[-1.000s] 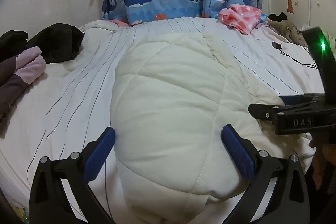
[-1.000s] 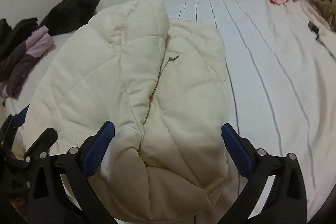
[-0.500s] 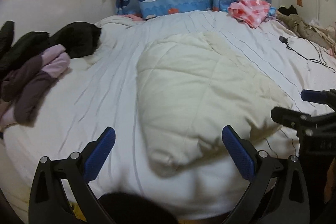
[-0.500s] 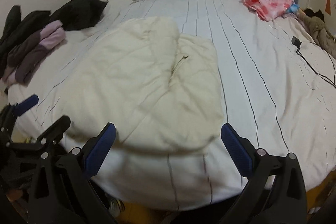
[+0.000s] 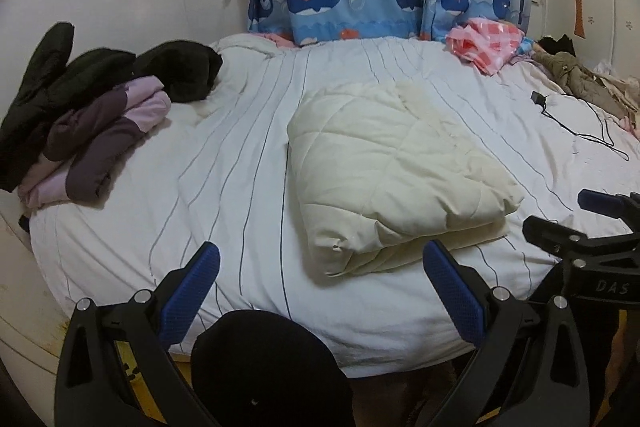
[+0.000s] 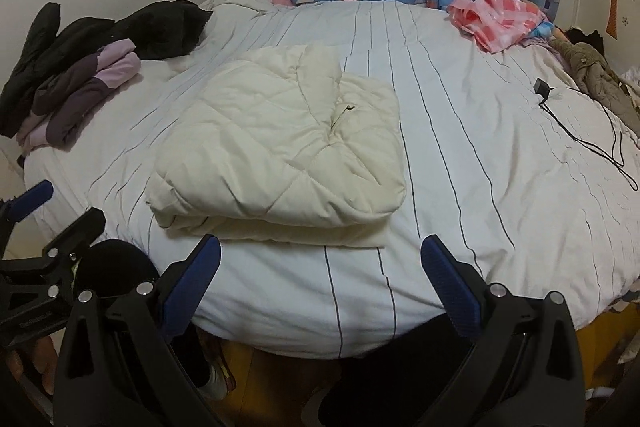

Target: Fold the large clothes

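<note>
Left gripper [image 5: 320,283] wide, empty; right gripper [image 6: 320,275] likewise — both short of bed [image 6: 480,187] edge. Cream quilted coat [image 6: 280,155] lies folded near front of mattress. Fold looks done; if tidying, press top layer flat, square corners, avoid dragging bundle.

both tools [image 5: 320,291] [image 6: 320,275] pulled back off the cream jacket [image 5: 394,171], now beyond the bed edge [image 5: 360,327]
</note>
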Motion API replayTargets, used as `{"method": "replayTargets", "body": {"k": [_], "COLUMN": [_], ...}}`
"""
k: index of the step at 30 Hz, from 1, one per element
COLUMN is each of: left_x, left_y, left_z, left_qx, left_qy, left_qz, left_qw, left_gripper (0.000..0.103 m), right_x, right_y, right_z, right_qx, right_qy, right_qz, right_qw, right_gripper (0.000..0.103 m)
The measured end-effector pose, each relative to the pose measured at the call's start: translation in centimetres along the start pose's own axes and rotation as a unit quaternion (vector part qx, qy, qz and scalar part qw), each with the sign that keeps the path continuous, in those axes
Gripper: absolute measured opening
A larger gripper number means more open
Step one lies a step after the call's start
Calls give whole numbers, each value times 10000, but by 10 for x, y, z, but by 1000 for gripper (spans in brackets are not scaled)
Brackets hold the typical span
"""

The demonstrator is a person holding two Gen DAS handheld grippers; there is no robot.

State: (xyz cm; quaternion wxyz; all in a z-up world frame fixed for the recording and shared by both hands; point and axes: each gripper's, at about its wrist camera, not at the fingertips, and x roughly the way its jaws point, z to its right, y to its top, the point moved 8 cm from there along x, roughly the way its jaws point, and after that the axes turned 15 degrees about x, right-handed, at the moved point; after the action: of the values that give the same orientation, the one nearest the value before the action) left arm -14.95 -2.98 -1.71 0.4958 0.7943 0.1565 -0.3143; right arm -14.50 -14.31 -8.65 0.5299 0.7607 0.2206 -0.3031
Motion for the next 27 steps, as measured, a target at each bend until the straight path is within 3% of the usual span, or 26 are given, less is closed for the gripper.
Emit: {"method": "replayTargets", "body": {"k": [21,27], "left_x": [-20,-20], "left_y": [1,2], "left_z": [-14,-14], "left_qx": [-59,-158], "left_qy": [223,108], "left_qz": [108,114], "left_qw": [9997,9998], "left_gripper": [97,97], "right_x": [2,0], "right_y": [-4,-5], "right_z": [-21,-26], "right_qx": [-90,-129], "right_qy": [198,241], "right_qz": [-216,-222], "right_qw": [9995,9994], "right_gripper": [97,97]}}
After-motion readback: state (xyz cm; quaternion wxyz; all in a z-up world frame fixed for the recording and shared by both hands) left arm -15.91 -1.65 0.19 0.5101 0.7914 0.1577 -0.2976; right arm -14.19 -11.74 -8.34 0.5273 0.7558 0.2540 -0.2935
